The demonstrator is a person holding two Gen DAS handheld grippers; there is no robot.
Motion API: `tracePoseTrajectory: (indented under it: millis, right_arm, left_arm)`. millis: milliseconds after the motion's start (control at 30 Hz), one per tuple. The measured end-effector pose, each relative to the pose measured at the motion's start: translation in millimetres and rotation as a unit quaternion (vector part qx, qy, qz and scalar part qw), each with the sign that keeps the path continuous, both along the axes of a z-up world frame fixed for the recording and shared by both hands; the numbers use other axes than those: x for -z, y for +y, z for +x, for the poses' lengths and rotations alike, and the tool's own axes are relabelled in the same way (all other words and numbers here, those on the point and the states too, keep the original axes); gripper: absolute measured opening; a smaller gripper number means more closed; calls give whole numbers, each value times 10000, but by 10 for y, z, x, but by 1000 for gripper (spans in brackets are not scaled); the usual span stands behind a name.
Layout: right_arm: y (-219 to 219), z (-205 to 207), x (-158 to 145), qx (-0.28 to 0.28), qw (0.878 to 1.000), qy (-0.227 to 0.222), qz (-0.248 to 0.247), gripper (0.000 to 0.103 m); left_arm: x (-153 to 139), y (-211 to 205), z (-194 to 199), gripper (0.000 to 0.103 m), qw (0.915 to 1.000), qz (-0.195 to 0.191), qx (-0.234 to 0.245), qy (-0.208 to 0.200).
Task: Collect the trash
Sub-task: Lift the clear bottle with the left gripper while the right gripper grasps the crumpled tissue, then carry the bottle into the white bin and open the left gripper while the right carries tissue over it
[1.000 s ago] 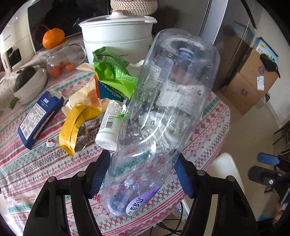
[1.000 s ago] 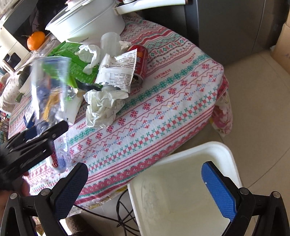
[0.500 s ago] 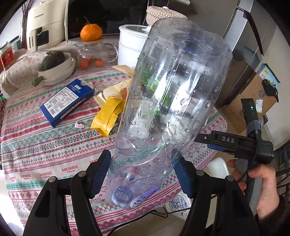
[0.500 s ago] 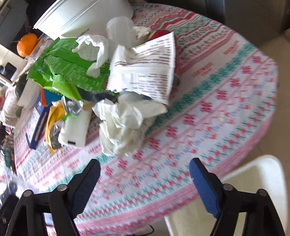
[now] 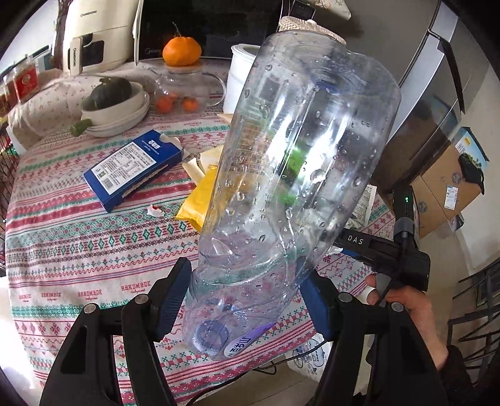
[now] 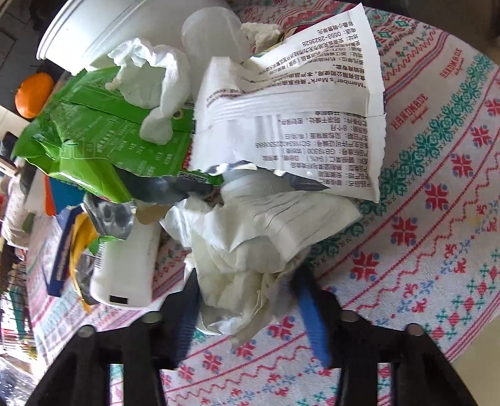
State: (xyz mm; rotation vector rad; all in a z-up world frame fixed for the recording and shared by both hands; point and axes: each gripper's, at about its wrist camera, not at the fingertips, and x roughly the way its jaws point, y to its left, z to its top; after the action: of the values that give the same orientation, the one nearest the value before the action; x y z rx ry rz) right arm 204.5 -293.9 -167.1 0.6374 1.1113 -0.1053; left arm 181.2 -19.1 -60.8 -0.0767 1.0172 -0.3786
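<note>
My left gripper (image 5: 247, 290) is shut on a large clear plastic bottle (image 5: 290, 187), held by its neck end above the table, base pointing away. My right gripper (image 6: 247, 299) is down at the trash pile, its jaws closing around a crumpled white tissue (image 6: 247, 250) and touching it on both sides. Behind the tissue lie a white printed wrapper (image 6: 297, 118), a green snack bag (image 6: 90, 140), another tissue (image 6: 153, 87) and a white tube (image 6: 125, 268). A blue carton (image 5: 134, 168) and a yellow wrapper (image 5: 200, 196) lie on the cloth.
The round table has a patterned cloth (image 5: 78, 250). At the back stand a white pot (image 6: 103, 28), a glass teapot (image 5: 184, 90) with an orange (image 5: 181, 51) on it, and a bowl with a squash (image 5: 112, 103). Cardboard boxes (image 5: 447, 187) sit on the floor at the right.
My right gripper moved from over the white bin in to the trash pile and narrowed around the crumpled tissue. My left gripper lifted the bottle up and back from the pile.
</note>
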Motion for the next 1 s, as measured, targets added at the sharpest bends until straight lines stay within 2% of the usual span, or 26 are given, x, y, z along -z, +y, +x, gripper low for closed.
tracePoseTrajectory:
  millis: [33,100,200,367,500,700,833,1000]
  right_arm:
    - [34,29,0,-40,10000,28,-25,41]
    - [63,39,-31,-118,9998,75,-121,28]
    - [99,5,-118,-281,9995,20,-164,24]
    - [193,-147,-420,-661,9972,-287,-218,23]
    - [210,-355,-675,-886,9944,-459,-358,22]
    - [29,-785,-915,-910,9936,-581,-334,22]
    - [-162,-1108,-1003,-828,9938,-628,-402,23]
    - [-558,-1520,-1051,-594,9950,-607,-517,23]
  left_arm:
    - [-8,3,-6,71,10000,1,-6,-9]
    - [-39,2,-28,71,10000,-2,6,-48]
    - [-92,-5,-78,71,9999,8,42,-147]
    - [-151,-38,-171,71,9995,31,173,-271]
    - [-214,-58,-269,71,9990,-120,291,-325]
    - [-326,-215,-492,71,9961,-344,718,-390]
    - [-318,-440,-678,71,9917,-559,1114,-303]
    - [-180,-874,-885,71,9805,-1013,1683,-57]
